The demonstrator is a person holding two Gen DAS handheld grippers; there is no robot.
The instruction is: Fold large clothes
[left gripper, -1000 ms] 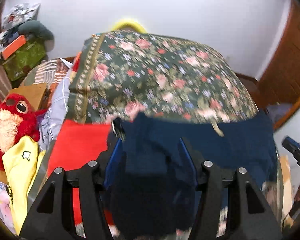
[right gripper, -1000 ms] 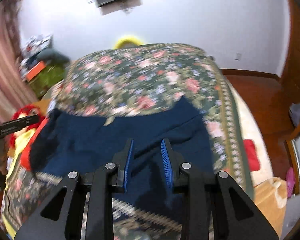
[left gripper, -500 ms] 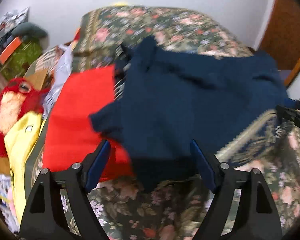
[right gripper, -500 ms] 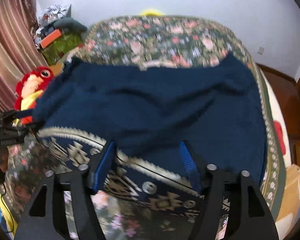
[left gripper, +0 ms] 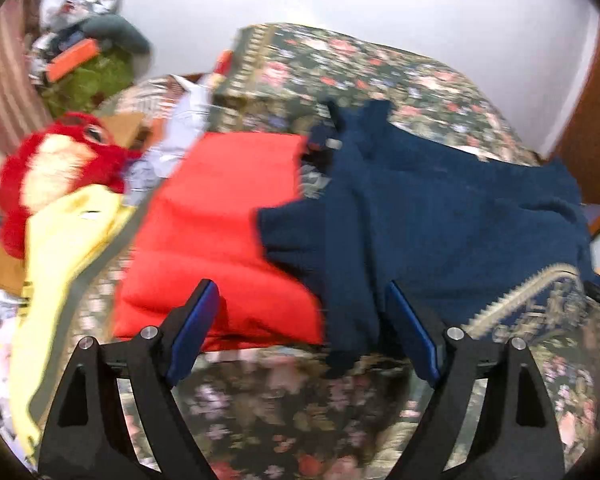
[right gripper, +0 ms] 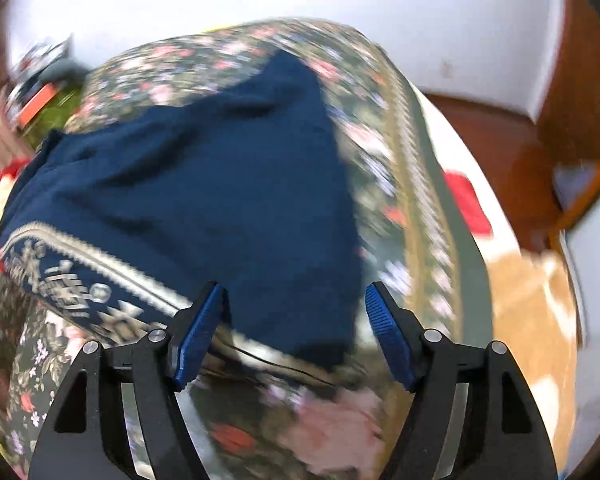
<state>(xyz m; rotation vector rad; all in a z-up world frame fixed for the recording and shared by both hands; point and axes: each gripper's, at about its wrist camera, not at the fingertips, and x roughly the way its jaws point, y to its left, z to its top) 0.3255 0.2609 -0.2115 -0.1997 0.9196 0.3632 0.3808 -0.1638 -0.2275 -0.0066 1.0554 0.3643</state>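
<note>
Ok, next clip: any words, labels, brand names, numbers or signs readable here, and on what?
None can be read.
Navy garment: its pale woven band shows shapes only, no letters.
Yellow cloth: a small dark mark, too blurred to read.
Clutter by the wall: too blurred to tell.

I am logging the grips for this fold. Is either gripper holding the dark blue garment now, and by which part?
Nothing is held. The left gripper and the right gripper both stand open, their jaws having just opened, above the dark blue garment lying on the floral bedspread.
</note>
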